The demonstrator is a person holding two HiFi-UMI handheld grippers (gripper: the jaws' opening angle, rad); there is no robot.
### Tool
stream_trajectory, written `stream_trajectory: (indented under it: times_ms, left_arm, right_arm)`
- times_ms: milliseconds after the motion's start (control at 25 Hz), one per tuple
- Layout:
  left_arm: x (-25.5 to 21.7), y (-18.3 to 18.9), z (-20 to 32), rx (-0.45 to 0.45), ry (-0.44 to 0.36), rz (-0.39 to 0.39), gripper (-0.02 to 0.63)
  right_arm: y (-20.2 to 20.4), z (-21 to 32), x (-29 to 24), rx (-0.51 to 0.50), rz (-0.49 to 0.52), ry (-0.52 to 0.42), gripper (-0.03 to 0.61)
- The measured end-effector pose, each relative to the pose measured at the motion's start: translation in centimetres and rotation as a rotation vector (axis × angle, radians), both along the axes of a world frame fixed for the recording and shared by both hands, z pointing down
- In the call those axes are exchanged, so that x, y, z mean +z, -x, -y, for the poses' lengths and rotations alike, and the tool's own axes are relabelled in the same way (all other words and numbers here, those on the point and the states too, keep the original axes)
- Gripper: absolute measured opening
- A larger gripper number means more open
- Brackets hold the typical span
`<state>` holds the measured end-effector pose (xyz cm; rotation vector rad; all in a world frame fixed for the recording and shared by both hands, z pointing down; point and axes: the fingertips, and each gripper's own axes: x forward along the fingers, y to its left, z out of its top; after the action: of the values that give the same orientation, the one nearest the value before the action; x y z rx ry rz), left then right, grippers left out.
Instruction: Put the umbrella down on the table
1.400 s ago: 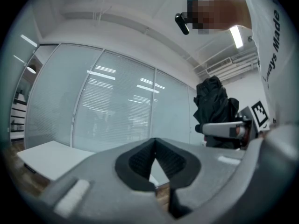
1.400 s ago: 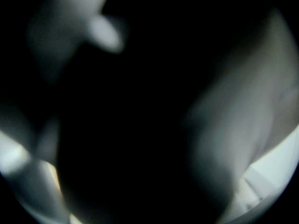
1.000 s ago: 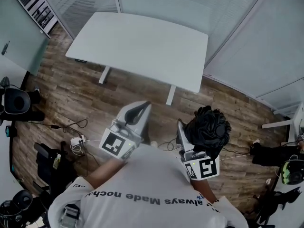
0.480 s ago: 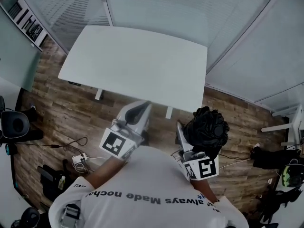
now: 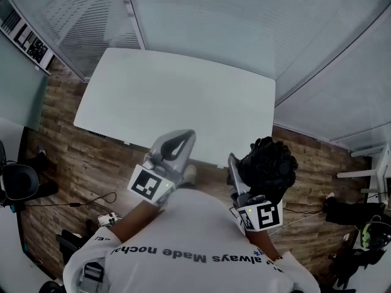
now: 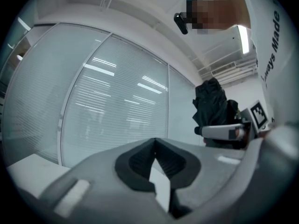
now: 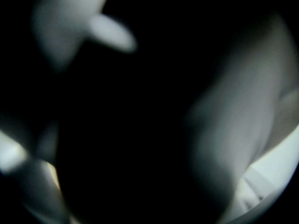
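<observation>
- Head view shows the person standing at the near edge of a white table (image 5: 177, 96), a gripper held out level in each hand.
- The right gripper (image 5: 241, 170) is clamped on a folded black umbrella (image 5: 269, 166), whose crumpled fabric bulges out past the one grey jaw that shows.
- The umbrella is held in the air just beside the table's near right corner, over the wooden floor (image 5: 67, 157), and is not resting on the tabletop.
- Right gripper view is almost wholly filled by a dark, blurred mass close to the lens, with pale patches at the edges.
- The left gripper (image 5: 182, 139) has its jaws closed together with nothing between them; its tip reaches just over the table's near edge.
- Glass walls with blinds (image 5: 214, 17) stand behind the table.
</observation>
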<state>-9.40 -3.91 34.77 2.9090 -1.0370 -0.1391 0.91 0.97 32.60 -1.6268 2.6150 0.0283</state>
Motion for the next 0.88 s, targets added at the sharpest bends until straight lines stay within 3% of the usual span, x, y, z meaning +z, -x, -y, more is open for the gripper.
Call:
stream_trajectory:
  times_ms: [400, 880]
  left_arm:
    - [0.9, 0.2, 8.4, 0.020, 0.033, -0.019, 0.003]
    - [1.7, 0.5, 11.7, 0.014, 0.058, -0.017, 0.003]
  right_arm:
    - [0.3, 8.7, 1.1, 0.019, 0.001, 0.019, 0.230]
    - [0.5, 12.3, 2.1, 0.015, 0.003, 0.051, 0.230]
